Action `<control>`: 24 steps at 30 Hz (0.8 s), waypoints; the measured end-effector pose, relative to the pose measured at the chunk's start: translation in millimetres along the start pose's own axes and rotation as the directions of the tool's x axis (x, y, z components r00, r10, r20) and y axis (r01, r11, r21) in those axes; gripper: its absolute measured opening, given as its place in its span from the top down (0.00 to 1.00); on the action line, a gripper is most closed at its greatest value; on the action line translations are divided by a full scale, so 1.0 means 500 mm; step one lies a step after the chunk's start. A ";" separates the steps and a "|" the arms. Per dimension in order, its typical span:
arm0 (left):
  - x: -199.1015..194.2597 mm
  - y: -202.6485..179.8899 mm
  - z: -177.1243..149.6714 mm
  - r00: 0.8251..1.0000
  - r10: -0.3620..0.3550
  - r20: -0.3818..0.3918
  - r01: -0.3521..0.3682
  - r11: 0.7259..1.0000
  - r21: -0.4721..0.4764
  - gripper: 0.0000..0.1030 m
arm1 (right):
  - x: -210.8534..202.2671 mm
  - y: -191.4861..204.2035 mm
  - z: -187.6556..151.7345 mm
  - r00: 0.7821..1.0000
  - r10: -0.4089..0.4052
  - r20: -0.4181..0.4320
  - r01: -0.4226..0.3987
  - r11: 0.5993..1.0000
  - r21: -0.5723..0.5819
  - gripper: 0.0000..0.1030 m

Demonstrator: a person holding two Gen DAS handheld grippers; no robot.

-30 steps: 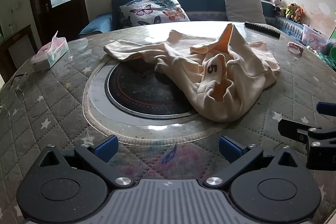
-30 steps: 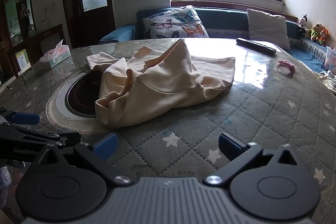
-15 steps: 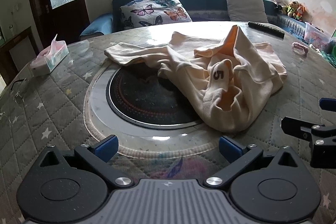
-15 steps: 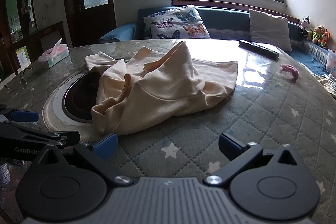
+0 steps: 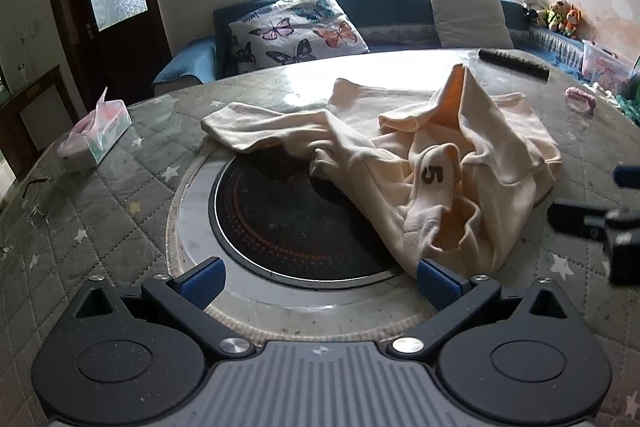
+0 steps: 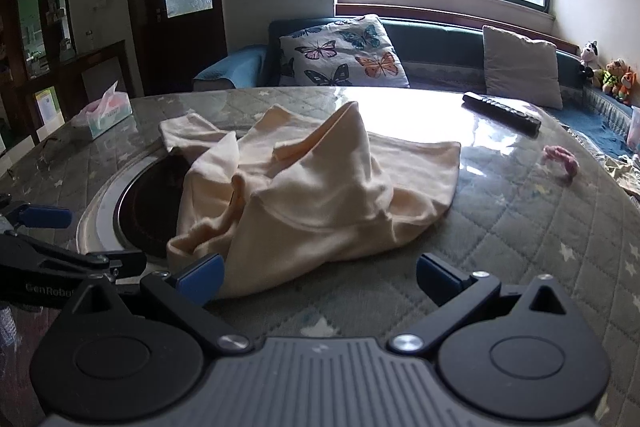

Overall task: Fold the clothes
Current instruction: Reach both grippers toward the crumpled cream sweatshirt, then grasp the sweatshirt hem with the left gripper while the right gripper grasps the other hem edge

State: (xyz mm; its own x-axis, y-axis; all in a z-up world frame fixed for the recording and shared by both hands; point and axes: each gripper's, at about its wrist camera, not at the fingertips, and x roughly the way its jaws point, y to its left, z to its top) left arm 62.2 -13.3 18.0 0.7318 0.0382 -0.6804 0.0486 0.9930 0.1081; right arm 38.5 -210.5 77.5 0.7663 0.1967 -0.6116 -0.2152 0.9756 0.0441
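As the crumpled shirt (image 6: 304, 199) lies just ahead, my right tool (image 6: 318, 277) is nearer than my left tool (image 5: 318, 277); both gape wide, empty.

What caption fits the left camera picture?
Open left gripper nears a crumpled cream shirt marked 5.

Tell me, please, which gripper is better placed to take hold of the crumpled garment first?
Probably the right gripper: its open jaws sit at the cream garment's near hem. The left gripper mostly faces the dark round inset.
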 end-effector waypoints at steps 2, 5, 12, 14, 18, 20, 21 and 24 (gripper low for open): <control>0.010 0.002 0.004 1.000 0.001 -0.010 -0.001 1.000 -0.002 0.00 | 0.009 -0.007 0.012 1.000 -0.002 0.001 0.002 1.000 0.006 0.00; 0.020 0.007 0.013 1.000 0.002 -0.017 -0.002 1.000 -0.005 0.00 | 0.023 -0.020 0.033 1.000 0.002 0.002 -0.002 1.000 0.014 0.00; 0.032 0.027 0.038 1.000 0.018 -0.003 -0.018 1.000 -0.018 0.00 | 0.080 -0.048 0.109 1.000 0.001 0.011 -0.001 1.000 0.031 0.05; 0.036 0.034 0.042 1.000 0.024 -0.002 -0.024 0.999 -0.022 0.01 | 0.101 -0.053 0.132 1.000 0.005 0.009 -0.005 0.999 0.032 0.08; 0.046 0.046 0.050 1.000 0.025 -0.004 -0.025 0.999 -0.034 0.03 | 0.145 -0.053 0.169 1.000 0.010 0.014 -0.010 1.000 0.022 0.16; 0.052 0.049 0.057 1.000 0.021 -0.007 -0.021 0.999 -0.040 0.06 | 0.178 -0.056 0.186 1.000 0.010 0.004 -0.010 0.999 0.038 0.20; 0.055 0.052 0.063 1.000 0.017 -0.009 -0.017 0.999 -0.047 0.07 | 0.195 -0.058 0.192 1.000 0.016 -0.004 -0.016 0.999 0.050 0.23; 0.060 0.058 0.083 1.000 0.001 -0.001 -0.001 0.998 -0.062 0.11 | 0.242 -0.062 0.199 0.999 0.024 -0.040 -0.022 0.998 0.061 0.42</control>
State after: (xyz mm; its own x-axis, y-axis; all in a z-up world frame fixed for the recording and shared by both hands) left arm 114.0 11.8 30.8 0.7315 0.0393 -0.6807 0.0057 0.9979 0.0638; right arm 198.0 -207.3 80.8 0.7363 0.2160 -0.6412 -0.1942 0.9753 0.1056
